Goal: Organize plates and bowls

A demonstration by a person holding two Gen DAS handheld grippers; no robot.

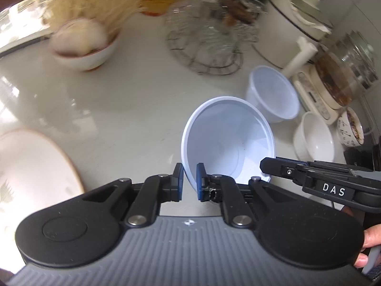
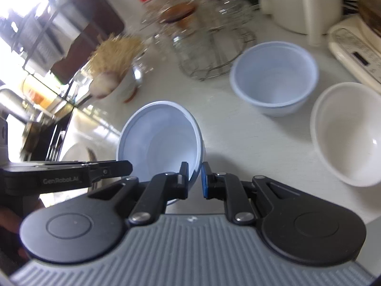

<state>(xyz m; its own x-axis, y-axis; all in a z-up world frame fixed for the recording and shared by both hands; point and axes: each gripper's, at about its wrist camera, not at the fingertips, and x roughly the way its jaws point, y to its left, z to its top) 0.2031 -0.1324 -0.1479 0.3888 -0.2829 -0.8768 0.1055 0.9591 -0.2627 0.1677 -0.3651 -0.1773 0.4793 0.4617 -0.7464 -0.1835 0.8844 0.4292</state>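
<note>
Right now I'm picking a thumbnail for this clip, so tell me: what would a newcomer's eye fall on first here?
The tilted pale blue bowl in the centre, pinched at its rim by both the left gripper and the right gripper, one finger inside and one outside. Next, the two bowls standing on the counter to its right: a second blue bowl and a white bowl. Behind them, a blurred wire rack of glassware.
</note>
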